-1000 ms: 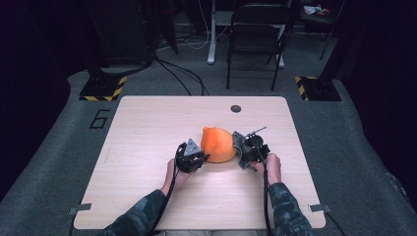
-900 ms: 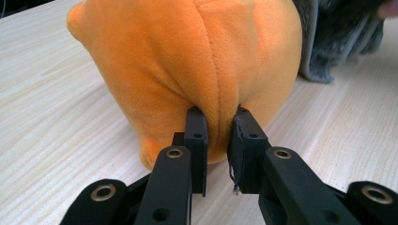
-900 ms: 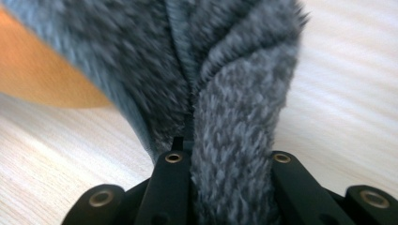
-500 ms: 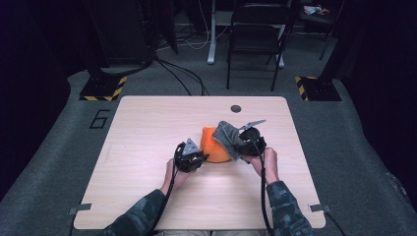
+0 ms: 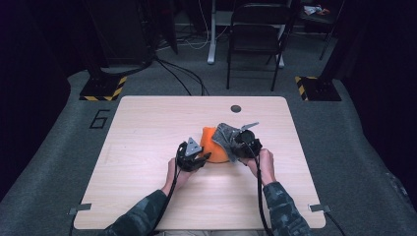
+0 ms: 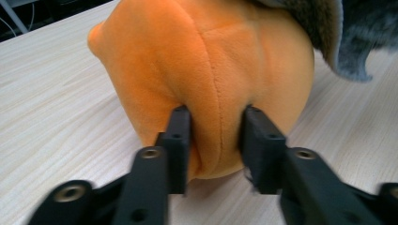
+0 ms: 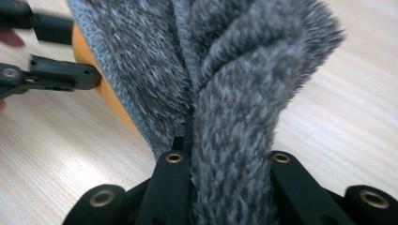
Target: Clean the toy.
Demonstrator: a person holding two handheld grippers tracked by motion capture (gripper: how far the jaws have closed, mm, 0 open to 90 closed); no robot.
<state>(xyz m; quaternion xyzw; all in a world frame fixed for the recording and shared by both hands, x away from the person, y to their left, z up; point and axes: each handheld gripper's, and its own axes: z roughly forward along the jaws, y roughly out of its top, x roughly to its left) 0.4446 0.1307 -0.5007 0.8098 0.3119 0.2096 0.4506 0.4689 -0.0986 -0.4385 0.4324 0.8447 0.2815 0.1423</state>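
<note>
In the high view the plush toy (image 5: pixel 215 145) sits just below the desk's (image 5: pixel 147 128) centre, the furry cloth (image 5: pixel 225 137) draped over its right side. Left claw (image 5: pixel 202 156) lies lower left of it, right claw (image 5: pixel 231 145) at its right.

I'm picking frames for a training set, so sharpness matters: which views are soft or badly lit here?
High view: the table is evenly lit, the room around it falls into deep dark. Left gripper view: the orange plush is sharp, the jaws at the bottom edge blur. Right gripper view: the grey fuzzy fabric is crisp close up, the tabletop behind goes soft and bright.
</note>
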